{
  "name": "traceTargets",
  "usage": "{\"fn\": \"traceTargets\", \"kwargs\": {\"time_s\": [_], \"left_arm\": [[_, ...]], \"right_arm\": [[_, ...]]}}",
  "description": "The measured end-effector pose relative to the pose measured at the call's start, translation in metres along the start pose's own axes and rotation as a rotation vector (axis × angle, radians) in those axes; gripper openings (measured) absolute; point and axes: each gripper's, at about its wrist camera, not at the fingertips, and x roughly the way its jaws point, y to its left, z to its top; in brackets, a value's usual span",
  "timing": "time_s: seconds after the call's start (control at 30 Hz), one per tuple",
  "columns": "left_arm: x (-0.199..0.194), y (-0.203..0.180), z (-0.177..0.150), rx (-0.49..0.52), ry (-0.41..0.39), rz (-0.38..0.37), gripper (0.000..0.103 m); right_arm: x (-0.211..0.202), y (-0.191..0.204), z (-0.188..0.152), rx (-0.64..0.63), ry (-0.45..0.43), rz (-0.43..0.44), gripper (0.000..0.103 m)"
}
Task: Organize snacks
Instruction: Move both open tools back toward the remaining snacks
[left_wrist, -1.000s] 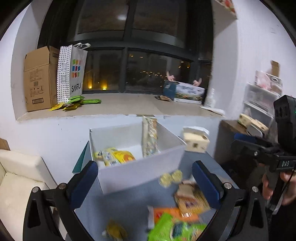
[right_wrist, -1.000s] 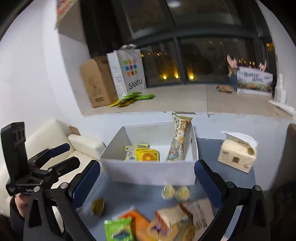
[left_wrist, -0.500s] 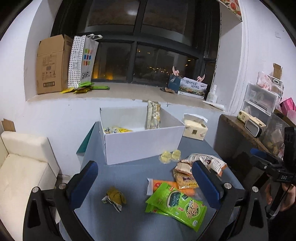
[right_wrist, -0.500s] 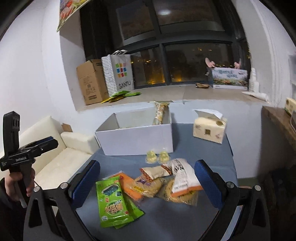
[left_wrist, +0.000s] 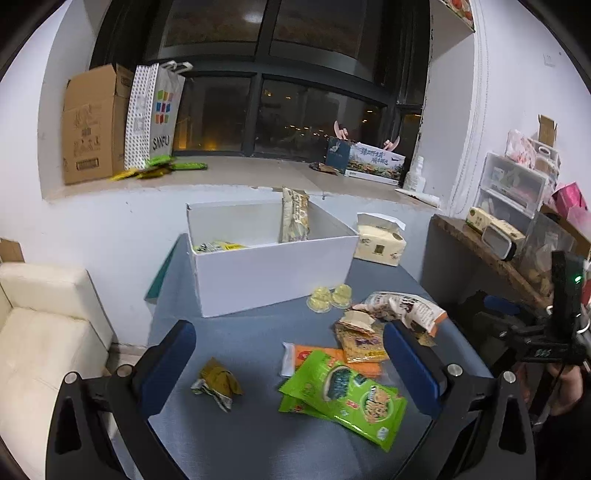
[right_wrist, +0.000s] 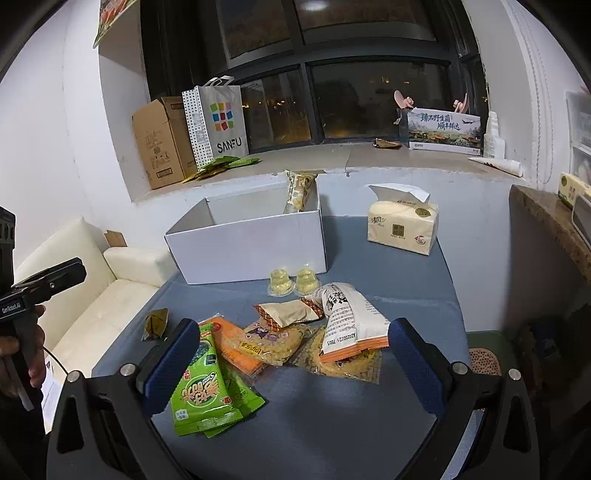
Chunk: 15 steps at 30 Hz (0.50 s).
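Observation:
A white open box (left_wrist: 273, 269) (right_wrist: 251, 251) stands at the back of the blue table, with a tall snack pack (left_wrist: 294, 219) upright inside and yellow packs (left_wrist: 218, 246) on its floor. Loose snacks lie in front: green packs (left_wrist: 347, 395) (right_wrist: 201, 387), an orange pack (right_wrist: 236, 347), two jelly cups (left_wrist: 330, 297) (right_wrist: 293, 282), a white-orange bag (right_wrist: 343, 317), and a small olive wrapper (left_wrist: 218, 384) (right_wrist: 157, 323). My left gripper (left_wrist: 288, 365) and right gripper (right_wrist: 291, 365) are both open, empty, held above the near table edge.
A tissue pack (left_wrist: 378, 240) (right_wrist: 402, 227) sits at the table's back right. A cream sofa (left_wrist: 44, 332) is on the left. A windowsill holds a cardboard box (right_wrist: 162, 142) and a paper bag (right_wrist: 218, 122). Shelves and clear drawers (left_wrist: 513, 192) stand on the right.
Both grippers have pulled back from the box toward the near table edge. The loose snacks on the table have come into view.

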Motion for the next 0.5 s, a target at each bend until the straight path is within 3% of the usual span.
{"fn": "traceTargets", "kwargs": {"time_s": [0.23,0.5], "left_arm": [[0.002,-0.002,-0.001,-0.006,0.005,-0.012,0.103],[-0.001,0.008,-0.006,-0.027,0.003,-0.009,0.103]], "right_arm": [[0.016,0.002,-0.006,-0.004,0.056,-0.018,0.103],[0.014,-0.001,-0.006,0.000,0.049,-0.021,0.103]]}}
